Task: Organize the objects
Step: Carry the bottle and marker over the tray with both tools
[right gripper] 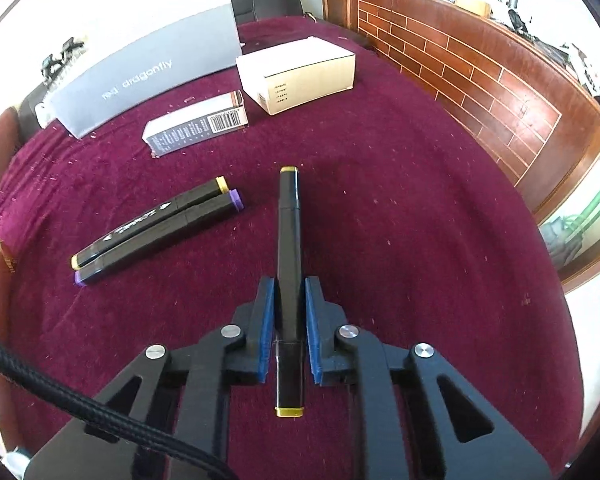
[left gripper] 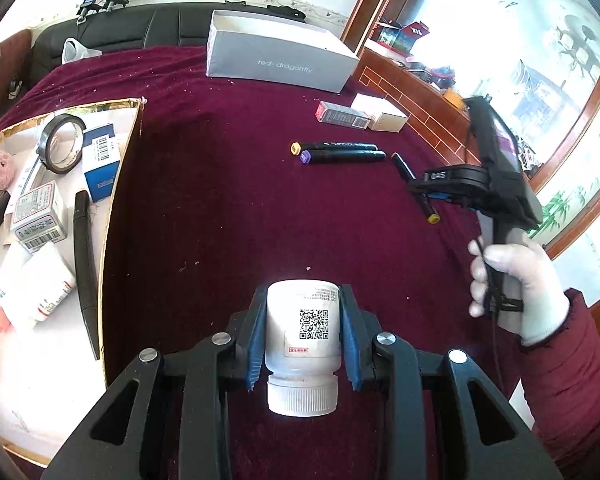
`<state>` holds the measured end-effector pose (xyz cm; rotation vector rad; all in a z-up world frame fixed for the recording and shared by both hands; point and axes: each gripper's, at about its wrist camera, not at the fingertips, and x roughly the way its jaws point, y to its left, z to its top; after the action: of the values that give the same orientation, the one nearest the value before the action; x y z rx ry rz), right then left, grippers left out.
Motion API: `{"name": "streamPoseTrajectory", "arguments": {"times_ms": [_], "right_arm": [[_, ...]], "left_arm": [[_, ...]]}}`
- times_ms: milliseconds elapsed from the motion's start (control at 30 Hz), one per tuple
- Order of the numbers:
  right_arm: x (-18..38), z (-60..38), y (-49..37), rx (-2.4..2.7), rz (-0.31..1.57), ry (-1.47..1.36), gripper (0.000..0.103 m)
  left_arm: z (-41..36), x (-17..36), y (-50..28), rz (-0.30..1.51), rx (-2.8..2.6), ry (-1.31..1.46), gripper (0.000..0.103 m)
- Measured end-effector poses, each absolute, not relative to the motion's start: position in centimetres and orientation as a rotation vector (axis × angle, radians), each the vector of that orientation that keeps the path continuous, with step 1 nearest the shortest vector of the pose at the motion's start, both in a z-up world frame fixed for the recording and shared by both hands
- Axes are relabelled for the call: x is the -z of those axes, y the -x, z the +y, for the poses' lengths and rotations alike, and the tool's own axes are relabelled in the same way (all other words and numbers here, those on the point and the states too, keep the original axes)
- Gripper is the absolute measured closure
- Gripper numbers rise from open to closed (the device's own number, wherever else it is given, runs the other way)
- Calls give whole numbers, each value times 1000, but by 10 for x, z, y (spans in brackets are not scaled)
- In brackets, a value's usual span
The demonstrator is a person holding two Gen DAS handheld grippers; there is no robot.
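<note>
My left gripper (left gripper: 303,296) is shut on a white pill bottle (left gripper: 302,332) with a QR label, cap toward the camera, held above the maroon cloth (left gripper: 220,208). My right gripper (right gripper: 289,284) is shut on a black marker (right gripper: 289,220) with yellow end caps, its blue pads pressing the barrel. In the left wrist view the right gripper (left gripper: 416,190), held by a white-gloved hand (left gripper: 512,280), holds that marker (left gripper: 431,213) just over the cloth at right. Two more black markers (right gripper: 156,228), one yellow-capped and one purple-capped, lie side by side on the cloth (right gripper: 400,240).
A gold-rimmed tray (left gripper: 118,184) at left holds a tape roll (left gripper: 60,144), small boxes and a black stick. A white shoebox (left gripper: 280,56) stands at the back. A dark slim carton (right gripper: 196,124) and a beige box (right gripper: 296,74) lie near a brick-patterned wall (right gripper: 480,80).
</note>
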<state>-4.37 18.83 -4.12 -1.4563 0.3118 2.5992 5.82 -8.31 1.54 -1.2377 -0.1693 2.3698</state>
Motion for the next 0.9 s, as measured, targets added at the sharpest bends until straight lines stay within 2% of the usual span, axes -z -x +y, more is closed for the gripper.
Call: {"name": "streamPoseTrajectory", "arguments": {"times_ms": [533,900], "right_arm": [[21,173,-27,-2796,653,1482,90],[-8,108,-47,-2982,708,1542,90]], "left_arm": [[-88,-34,-89,-167,-2370,1165,75],[-120,-52,-107,-183,-2448,1108,75]]}}
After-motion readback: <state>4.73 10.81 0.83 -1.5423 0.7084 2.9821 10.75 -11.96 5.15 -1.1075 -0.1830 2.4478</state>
